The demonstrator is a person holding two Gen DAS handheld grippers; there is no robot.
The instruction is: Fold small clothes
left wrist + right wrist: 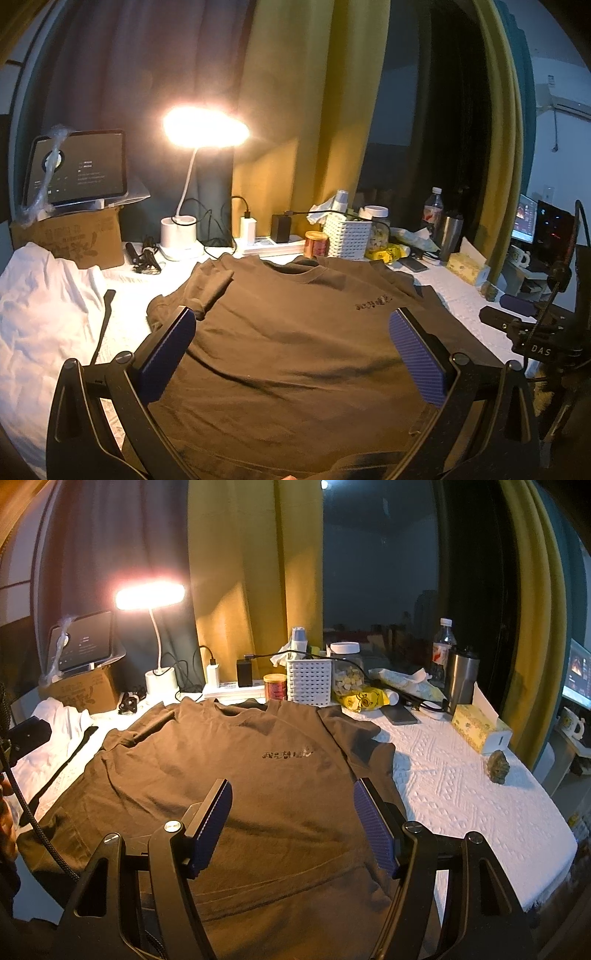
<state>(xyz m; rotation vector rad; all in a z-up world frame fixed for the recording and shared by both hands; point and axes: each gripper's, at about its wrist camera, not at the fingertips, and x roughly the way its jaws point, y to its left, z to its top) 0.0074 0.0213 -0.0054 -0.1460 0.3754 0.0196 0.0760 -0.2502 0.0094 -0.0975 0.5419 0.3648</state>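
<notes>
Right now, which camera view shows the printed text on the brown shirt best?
The right wrist view: the printed text on the brown shirt lies near the picture's middle, large and unobstructed. In the left wrist view the same text is smaller and sits just beside the left tool's right finger.

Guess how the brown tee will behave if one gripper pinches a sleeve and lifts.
The brown tee is probably floppy: it lies flat with soft wrinkles, and its sleeve is already folded over on itself. Lifted at one point, it would likely drape and drag rather than hold shape. On the textured white cover it may catch rather than slide freely.
</notes>
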